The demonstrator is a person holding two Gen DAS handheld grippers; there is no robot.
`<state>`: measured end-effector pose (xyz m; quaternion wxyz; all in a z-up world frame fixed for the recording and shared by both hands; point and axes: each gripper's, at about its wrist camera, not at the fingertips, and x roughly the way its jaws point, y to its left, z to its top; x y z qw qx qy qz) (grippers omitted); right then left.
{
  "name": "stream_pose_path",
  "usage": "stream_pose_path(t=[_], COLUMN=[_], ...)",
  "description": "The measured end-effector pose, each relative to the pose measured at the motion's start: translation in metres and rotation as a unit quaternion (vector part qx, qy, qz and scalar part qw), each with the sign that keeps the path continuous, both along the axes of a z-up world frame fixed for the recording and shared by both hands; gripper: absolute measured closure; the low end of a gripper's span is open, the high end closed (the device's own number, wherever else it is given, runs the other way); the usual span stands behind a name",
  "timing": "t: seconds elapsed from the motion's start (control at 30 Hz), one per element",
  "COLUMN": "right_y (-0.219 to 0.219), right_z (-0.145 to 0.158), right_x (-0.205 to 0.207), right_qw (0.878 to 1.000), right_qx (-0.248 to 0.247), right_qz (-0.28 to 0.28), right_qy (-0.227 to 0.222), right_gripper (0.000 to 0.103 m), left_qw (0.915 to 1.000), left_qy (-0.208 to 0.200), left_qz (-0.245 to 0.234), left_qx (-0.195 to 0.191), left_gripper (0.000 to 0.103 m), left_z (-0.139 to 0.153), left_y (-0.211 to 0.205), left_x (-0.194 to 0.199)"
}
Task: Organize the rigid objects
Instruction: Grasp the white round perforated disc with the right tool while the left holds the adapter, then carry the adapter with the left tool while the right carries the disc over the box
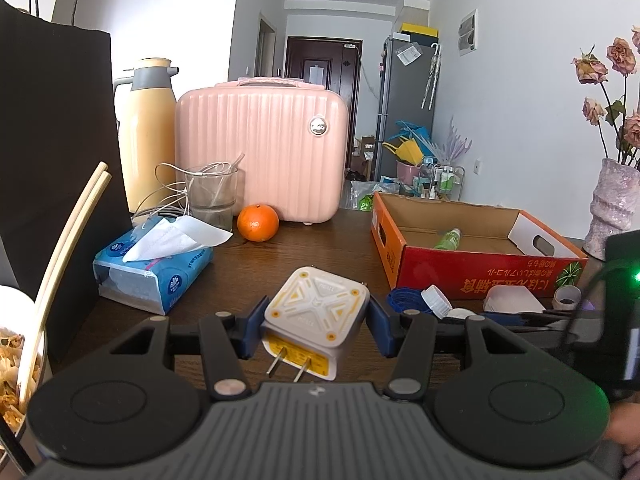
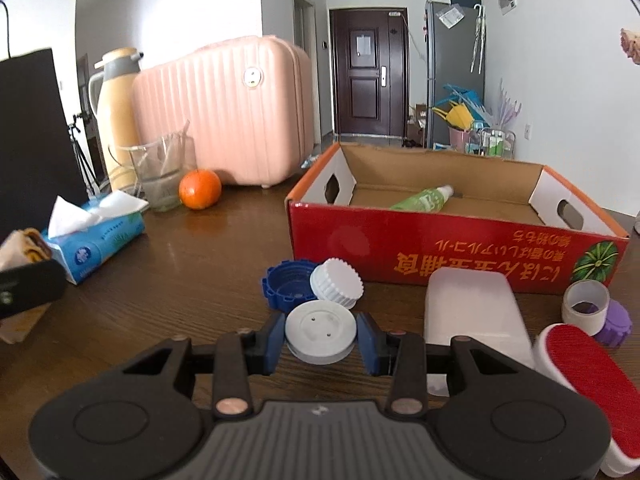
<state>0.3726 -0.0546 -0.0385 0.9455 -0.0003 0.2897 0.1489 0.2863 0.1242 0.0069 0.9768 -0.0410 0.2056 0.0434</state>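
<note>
My left gripper (image 1: pixel 314 326) is shut on a white and yellow plug adapter (image 1: pixel 316 316), its two prongs pointing back toward the camera. My right gripper (image 2: pixel 320 336) is shut on a round white lid (image 2: pixel 320 332), held just above the table. Right behind that lid lie a blue cap (image 2: pixel 286 284) and a ribbed white cap (image 2: pixel 338 280). An open red cardboard box (image 2: pixel 440 240) stands beyond them with a green bottle (image 2: pixel 424 199) lying inside. The box (image 1: pixel 472 268) and bottle (image 1: pixel 448 238) also show at the right of the left wrist view.
On the dark wooden table: a white rectangular case (image 2: pixel 474 312), a red lint brush (image 2: pixel 588 376), a tape roll (image 2: pixel 585 305), a purple cap (image 2: pixel 616 324), a tissue pack (image 1: pixel 154 264), an orange (image 1: pixel 258 222), a glass (image 1: pixel 212 196), a pink case (image 1: pixel 262 152), a thermos (image 1: pixel 146 132), a black bag (image 1: pixel 56 128), a noodle bowl (image 1: pixel 16 360) with chopsticks.
</note>
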Motion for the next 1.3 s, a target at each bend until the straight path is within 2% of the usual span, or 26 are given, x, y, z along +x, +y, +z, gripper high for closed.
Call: stream_pose_path(t=[0.57, 1.3], right_y=[-0.045, -0.108], right_z=[0.024, 0.041], right_x=[-0.048, -0.072], right_qw=[0.999, 0.996], right_qx=[0.019, 0.032], right_qz=[-0.014, -0.045], right_qy=[-0.042, -0.07], right_gripper=[0.065, 0.065], left_qw=[0.9998, 0.9985], left_qy=[-0.005, -0.017], left_qz=[-0.017, -0.053], left_qx=[0.002, 0.003], left_gripper=[0.049, 0.049], left_z=[0.0, 0.014], left_y=[-0.018, -0.091], left_x=[-0.004, -0.01])
